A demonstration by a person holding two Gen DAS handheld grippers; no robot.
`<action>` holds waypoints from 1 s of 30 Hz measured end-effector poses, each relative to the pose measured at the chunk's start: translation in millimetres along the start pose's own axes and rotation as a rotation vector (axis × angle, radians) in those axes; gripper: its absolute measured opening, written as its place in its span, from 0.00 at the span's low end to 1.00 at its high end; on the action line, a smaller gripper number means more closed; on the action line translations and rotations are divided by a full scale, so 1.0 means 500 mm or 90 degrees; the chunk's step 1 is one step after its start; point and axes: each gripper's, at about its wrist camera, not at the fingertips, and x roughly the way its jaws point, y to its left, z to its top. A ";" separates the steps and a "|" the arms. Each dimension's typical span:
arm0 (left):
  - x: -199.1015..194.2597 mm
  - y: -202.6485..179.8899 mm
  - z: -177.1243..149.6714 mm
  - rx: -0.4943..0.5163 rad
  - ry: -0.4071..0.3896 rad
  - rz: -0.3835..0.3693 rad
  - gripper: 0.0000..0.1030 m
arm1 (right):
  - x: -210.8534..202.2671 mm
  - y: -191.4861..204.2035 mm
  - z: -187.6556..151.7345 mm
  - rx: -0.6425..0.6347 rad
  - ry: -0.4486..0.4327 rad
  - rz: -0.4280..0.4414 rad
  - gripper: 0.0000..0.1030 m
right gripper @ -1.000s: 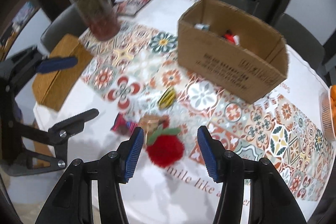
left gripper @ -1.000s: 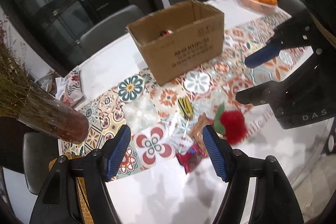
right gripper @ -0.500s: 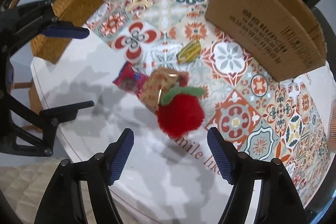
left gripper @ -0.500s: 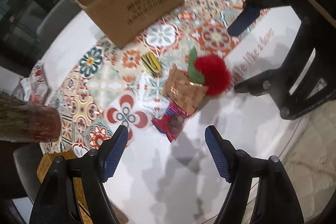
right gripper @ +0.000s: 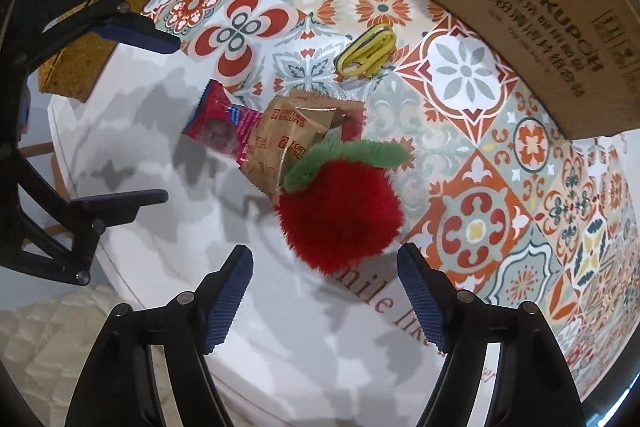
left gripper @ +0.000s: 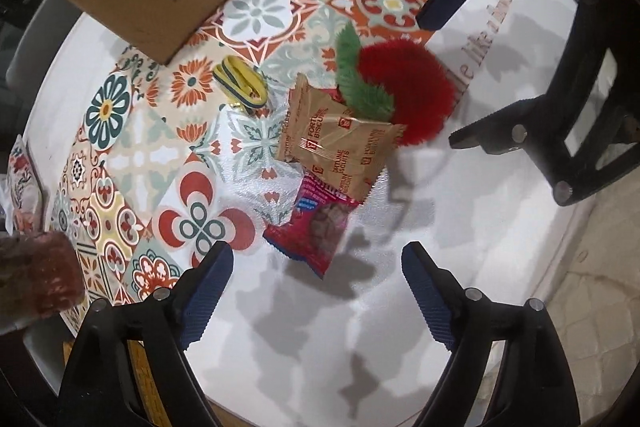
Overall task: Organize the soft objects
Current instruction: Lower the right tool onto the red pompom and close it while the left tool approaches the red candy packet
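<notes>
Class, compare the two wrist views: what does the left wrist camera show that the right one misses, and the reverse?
Left wrist only: the dark red vase base at the edge. Right wrist only: a woven basket off the table's edge. Both show the red plush apple, brown biscuit packet, red snack packet, yellow folded item, cardboard box and both open grippers.

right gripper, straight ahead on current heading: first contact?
Most likely the red plush apple, centred just ahead of the open right gripper. Beyond it lies the brown biscuit packet. Height above the table is hard to judge, so it could touch the tabletop first.
</notes>
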 end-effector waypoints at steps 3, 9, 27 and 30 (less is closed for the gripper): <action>0.019 0.005 0.008 0.003 0.007 0.003 0.84 | 0.014 -0.008 0.001 0.002 0.003 0.001 0.73; 0.053 0.004 0.023 0.023 0.014 -0.002 0.84 | 0.041 -0.028 0.008 0.025 -0.003 0.025 0.73; 0.147 0.023 0.025 -0.024 0.000 -0.005 0.73 | 0.093 -0.056 0.021 0.064 -0.054 0.023 0.65; 0.153 0.031 0.014 -0.048 -0.011 -0.025 0.66 | 0.094 -0.054 0.021 0.071 -0.064 0.034 0.56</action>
